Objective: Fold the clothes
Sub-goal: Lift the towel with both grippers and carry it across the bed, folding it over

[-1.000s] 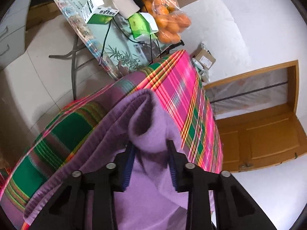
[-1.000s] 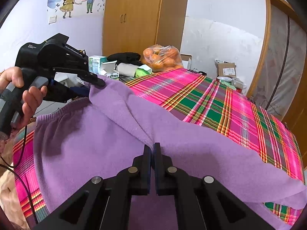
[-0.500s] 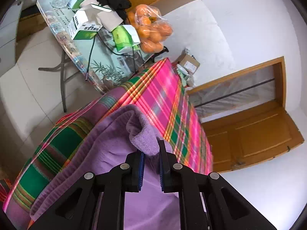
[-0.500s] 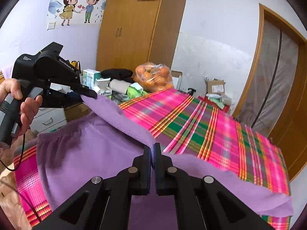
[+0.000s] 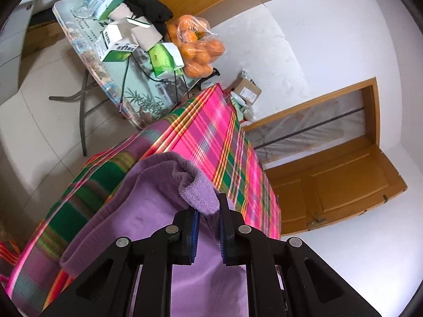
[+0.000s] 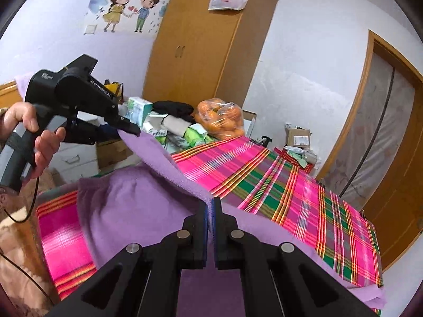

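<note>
The right tongs (image 6: 210, 206) are pressed together on a raised fold of the purple fleece garment (image 6: 137, 206), the cloth pinched thin between the blue pads right at their tips. From that pinch the lifted edge of the garment runs as a taut ridge up and away to the left of the right tongs, ending in the left tongs (image 6: 129, 129), which a hand (image 6: 39, 134) holds by the handle at the left rim of the right wrist view. In that view the left tongs' black tips sit closed over the far end of the ridge.

From the left wrist view, the left tongs (image 5: 207, 211) stand narrow with a thick rolled bunch of the purple fleece garment (image 5: 148, 219) caught between the pads at the tips; the cloth bulges just ahead of them. The rest of the garment hangs below and behind both tongs, draped over the plaid cloth (image 6: 298, 195) that covers the surface. Beneath the right tongs the fleece spreads flat, reaching to the near right where one corner lies on the plaid.

Beyond the left tongs, well apart from the garment, a folding table (image 5: 111, 84) carries boxes and a bag of oranges (image 5: 198, 45).
</note>
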`<state>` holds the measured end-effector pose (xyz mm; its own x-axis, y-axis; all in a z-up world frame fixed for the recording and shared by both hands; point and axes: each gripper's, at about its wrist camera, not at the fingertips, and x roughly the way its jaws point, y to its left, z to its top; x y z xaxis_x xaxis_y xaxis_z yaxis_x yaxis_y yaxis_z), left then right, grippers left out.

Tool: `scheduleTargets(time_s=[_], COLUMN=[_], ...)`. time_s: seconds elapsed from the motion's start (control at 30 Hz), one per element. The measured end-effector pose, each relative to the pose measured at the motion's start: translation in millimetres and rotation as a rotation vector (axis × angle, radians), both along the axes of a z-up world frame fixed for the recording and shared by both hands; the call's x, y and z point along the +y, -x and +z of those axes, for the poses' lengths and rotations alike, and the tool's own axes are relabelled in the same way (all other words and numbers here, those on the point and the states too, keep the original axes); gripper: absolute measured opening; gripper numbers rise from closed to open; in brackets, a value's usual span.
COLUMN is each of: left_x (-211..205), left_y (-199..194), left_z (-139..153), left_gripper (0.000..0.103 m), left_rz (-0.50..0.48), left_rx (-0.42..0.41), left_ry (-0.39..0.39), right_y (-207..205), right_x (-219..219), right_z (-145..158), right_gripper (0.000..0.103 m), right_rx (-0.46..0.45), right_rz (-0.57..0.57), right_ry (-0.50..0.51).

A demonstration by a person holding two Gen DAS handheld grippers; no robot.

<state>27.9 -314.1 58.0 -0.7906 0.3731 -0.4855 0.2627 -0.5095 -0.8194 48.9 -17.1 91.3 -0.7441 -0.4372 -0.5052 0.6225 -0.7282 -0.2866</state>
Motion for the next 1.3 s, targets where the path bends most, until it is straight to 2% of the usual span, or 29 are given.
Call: scheduleTargets(time_s=[0.2, 0.43, 0.7, 1.03, 1.3], left_x=[-3, 0, -2, -4, -4], left_y=[-31, -57, -76, -82, -83], left_z=[-16, -34, -61, -82, -85], left_gripper=[0.013, 0.013, 0.013, 0.013, 0.013], left_rz=[0.02, 0.046, 0.081, 0.111, 0.111], left_rx=[-0.019, -0.042, -0.094, -0.134, -0.138], left_ry=[-0.024, -0.016, -0.03, -0.056, -0.067], right_y=[-22, -41, -51, -52, -51], right_x=[-2, 1, 1, 3, 7], right_z=[-19, -39, -64, -87, -95], right_gripper=[0.003, 0.003, 0.003, 0.003, 0.004], right_rx=[-0.043, -0.096, -0.161, -0.24, -0.3], right_rz=[0.038, 0.059, 0.081, 0.091, 0.094], right_ry=[-0.034, -0.047, -0.072, -0.077, -0.056])
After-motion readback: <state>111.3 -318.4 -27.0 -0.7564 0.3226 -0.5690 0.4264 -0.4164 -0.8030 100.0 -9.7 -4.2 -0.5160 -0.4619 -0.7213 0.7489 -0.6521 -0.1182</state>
